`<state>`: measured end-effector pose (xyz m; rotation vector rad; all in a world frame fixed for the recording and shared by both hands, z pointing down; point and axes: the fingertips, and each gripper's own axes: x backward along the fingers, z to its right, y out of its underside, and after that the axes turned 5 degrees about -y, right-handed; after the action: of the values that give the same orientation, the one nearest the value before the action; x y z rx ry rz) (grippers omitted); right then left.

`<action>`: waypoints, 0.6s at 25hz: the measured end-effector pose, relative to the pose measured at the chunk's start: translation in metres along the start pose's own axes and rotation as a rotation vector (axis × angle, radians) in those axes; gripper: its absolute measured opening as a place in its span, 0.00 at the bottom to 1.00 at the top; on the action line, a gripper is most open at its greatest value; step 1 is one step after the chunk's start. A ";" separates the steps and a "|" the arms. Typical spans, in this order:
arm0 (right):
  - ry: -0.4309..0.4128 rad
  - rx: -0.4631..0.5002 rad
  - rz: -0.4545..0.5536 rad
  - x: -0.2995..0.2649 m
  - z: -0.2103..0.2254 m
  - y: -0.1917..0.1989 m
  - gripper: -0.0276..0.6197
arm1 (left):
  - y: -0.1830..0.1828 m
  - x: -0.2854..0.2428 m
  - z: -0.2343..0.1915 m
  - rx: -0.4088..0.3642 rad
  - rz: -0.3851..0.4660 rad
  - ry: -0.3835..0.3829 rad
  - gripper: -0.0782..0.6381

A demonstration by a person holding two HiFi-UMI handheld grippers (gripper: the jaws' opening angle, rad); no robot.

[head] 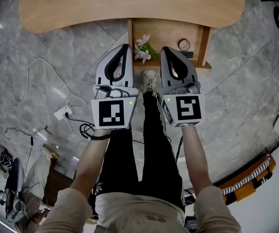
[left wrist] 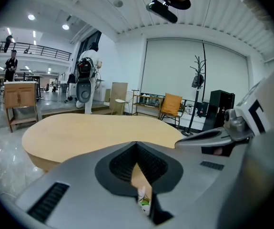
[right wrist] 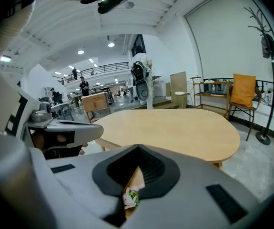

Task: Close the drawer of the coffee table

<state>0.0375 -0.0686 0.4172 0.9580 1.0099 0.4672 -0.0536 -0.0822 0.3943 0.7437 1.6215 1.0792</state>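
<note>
The drawer [head: 164,33] juts nearward from under the coffee table [head: 129,6] (flowers [head: 142,50] inside). The left gripper [head: 124,48] and right gripper [head: 166,50] hover over its front, jaws seemingly together and empty. Both should push that front squarely and evenly.

The head view is bright and evenly lit from overhead; shadows on the grey marbled floor [head: 57,52] are soft and faint, deepest just under the edge of the pale wooden rounded table top [head: 129,6]; straight lines bow toward the rim, and the lower corners fall dark. Both gripper views are round wide-angle pictures with black corners and stretched, smeared edges; in the left gripper view the small round ceiling lamps [left wrist: 31,17] burn out to white, and the broad white blind wall [left wrist: 175,70] glows evenly; in the right gripper view the ribbed white ceiling [right wrist: 141,8] is bright, and the far hall looks slightly hazy.
</note>
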 end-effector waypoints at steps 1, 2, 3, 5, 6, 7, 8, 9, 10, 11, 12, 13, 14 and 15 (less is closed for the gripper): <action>-0.020 0.032 -0.028 -0.002 -0.001 0.005 0.05 | 0.001 0.000 0.000 0.000 -0.003 0.000 0.12; -0.049 0.072 -0.075 -0.005 -0.004 0.012 0.05 | 0.002 0.000 -0.001 0.002 -0.007 -0.002 0.12; -0.089 0.121 -0.137 -0.008 -0.007 0.022 0.09 | 0.003 0.000 -0.002 0.005 -0.010 -0.004 0.12; -0.172 0.263 -0.270 -0.013 -0.011 0.048 0.34 | 0.004 0.000 -0.003 0.005 -0.016 -0.007 0.12; -0.205 0.352 -0.332 -0.013 -0.011 0.062 0.35 | 0.006 0.000 -0.004 0.003 -0.018 -0.007 0.12; -0.235 0.443 -0.394 -0.013 -0.010 0.077 0.37 | 0.007 0.000 -0.004 0.002 -0.021 -0.007 0.12; -0.267 0.531 -0.458 -0.012 -0.009 0.094 0.38 | 0.008 0.000 -0.004 -0.001 -0.024 -0.007 0.12; -0.300 0.614 -0.521 -0.010 -0.007 0.112 0.38 | 0.010 0.000 -0.004 -0.005 -0.028 -0.007 0.12; -0.335 0.690 -0.584 -0.008 -0.005 0.131 0.38 | 0.012 0.000 -0.004 -0.009 -0.034 -0.006 0.12; -0.370 0.758 -0.645 -0.005 -0.002 0.149 0.38 | 0.014 -0.001 -0.005 -0.011 -0.040 -0.006 0.12; -0.403 0.819 -0.703 -0.003 0.000 0.167 0.38 | 0.016 -0.001 -0.005 -0.011 -0.045 -0.007 0.12; -0.434 0.874 -0.755 0.000 0.003 0.184 0.38 | 0.018 -0.001 -0.006 -0.010 -0.048 -0.009 0.12; -0.461 0.920 -0.799 0.002 0.006 0.199 0.38 | 0.020 -0.001 -0.007 -0.010 -0.051 -0.011 0.12; -0.485 0.958 -0.836 0.003 0.008 0.211 0.38 | 0.022 0.000 -0.007 -0.013 -0.054 -0.013 0.12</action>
<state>0.0641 0.0415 0.5957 1.2636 1.0682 -0.9944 -0.0612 -0.0756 0.4153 0.6933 1.6135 1.0427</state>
